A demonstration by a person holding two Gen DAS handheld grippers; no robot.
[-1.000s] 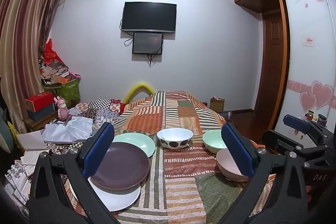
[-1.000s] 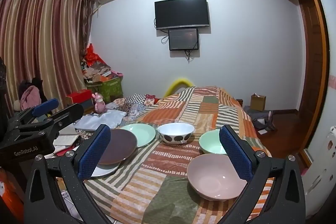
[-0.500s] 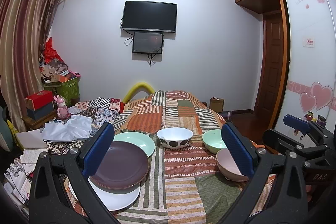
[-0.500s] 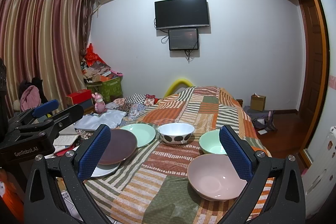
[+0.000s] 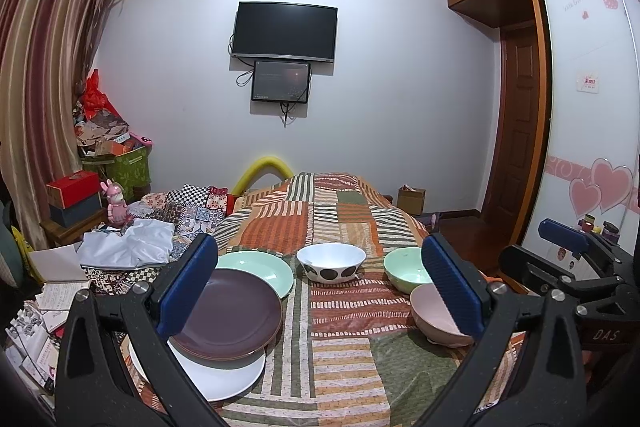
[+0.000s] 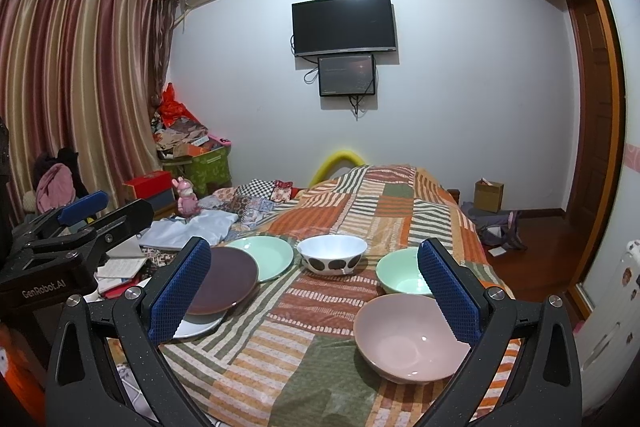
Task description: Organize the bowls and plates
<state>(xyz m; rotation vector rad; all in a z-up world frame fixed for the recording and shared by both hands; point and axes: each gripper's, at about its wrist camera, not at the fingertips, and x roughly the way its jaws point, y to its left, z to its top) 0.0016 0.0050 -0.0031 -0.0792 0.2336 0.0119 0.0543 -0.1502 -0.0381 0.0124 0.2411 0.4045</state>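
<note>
On the striped patchwork bed cover a dark purple plate [image 5: 232, 311] lies on a white plate [image 5: 224, 375], with a mint plate [image 5: 260, 269] behind. A white bowl with dark spots [image 5: 331, 261] stands in the middle, a mint bowl [image 5: 406, 269] to its right and a pink bowl [image 5: 430, 311] nearer. My left gripper [image 5: 320, 283] is open and empty above the cover. My right gripper [image 6: 316, 293] is also open and empty, the pink bowl [image 6: 408, 337] by its right finger. The purple plate [image 6: 228, 279], mint plate [image 6: 268, 257], spotted bowl [image 6: 332, 259] and mint bowl [image 6: 402, 275] lie beyond.
Folded cloth and papers [image 5: 120, 247] pile up left of the bed, with boxes and a pink toy [image 5: 116, 203] behind. A TV [image 5: 284, 31] hangs on the far wall. A wooden door [image 5: 520, 131] and wardrobe stand to the right.
Both grippers have barely moved; the views have shifted very slightly. The dishes lie where they were.
</note>
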